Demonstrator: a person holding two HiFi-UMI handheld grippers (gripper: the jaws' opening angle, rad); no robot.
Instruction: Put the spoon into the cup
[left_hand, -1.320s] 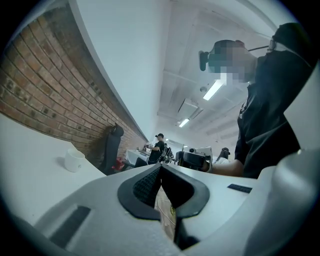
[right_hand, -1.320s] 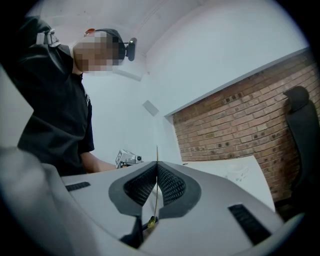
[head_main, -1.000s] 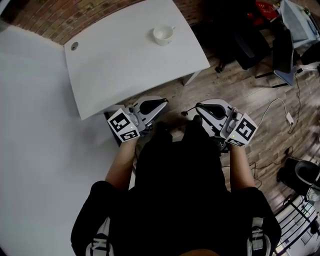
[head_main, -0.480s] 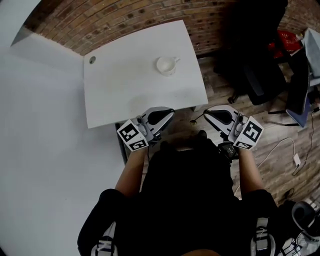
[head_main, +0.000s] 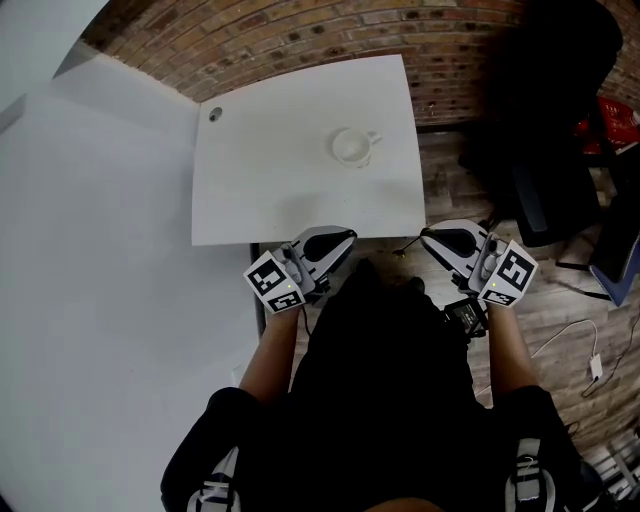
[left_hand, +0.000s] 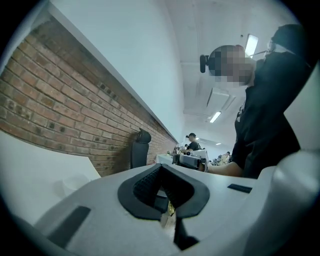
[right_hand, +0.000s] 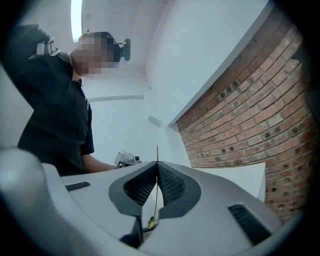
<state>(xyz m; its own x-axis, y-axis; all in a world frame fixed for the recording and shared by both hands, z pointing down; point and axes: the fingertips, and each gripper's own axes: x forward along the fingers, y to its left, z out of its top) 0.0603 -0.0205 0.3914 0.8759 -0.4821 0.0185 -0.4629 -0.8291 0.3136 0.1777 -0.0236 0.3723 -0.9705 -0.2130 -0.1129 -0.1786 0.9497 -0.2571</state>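
Left gripper (head_main: 343, 237) and right gripper (head_main: 433, 238) are held pressed together, empty, at the white table's (head_main: 250, 190) near edge. No spoon is seen, so the cup (head_main: 352, 146) may go unfilled.

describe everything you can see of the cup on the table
The cup is small, round and plain white, ceramic by the look of it, with a small loop handle on the side toward the picture's right. It stands upright, mouth up, on the white table, right of the table's centre. From the head view its inside looks bare white. Nothing touches it but the tabletop.
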